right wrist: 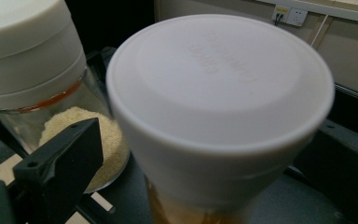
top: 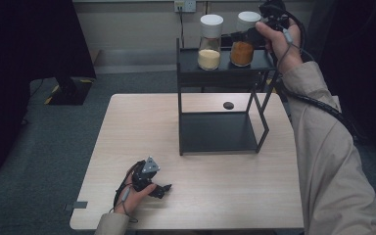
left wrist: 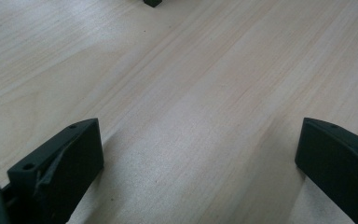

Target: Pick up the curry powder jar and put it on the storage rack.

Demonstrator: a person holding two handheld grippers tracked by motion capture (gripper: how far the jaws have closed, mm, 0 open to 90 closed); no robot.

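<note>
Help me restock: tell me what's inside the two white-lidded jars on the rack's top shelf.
The left jar holds pale yellow powder, about a third full. The right jar, at the right gripper, holds orange-brown powder. What the powders are cannot be told, and the white lids hide each jar's top.

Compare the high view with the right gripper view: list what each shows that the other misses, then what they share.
High view alone: the whole wooden table, the black two-tier shelf on it, a small dark disc, and the left hand-held gripper low on the tabletop.

Right gripper view alone: raised lettering on the nearer jar's lid, too blurred to read.

Both: the jar of pale powder, the jar of orange powder, their white lids, the right hand-held gripper at the orange jar, and a wall socket.
</note>
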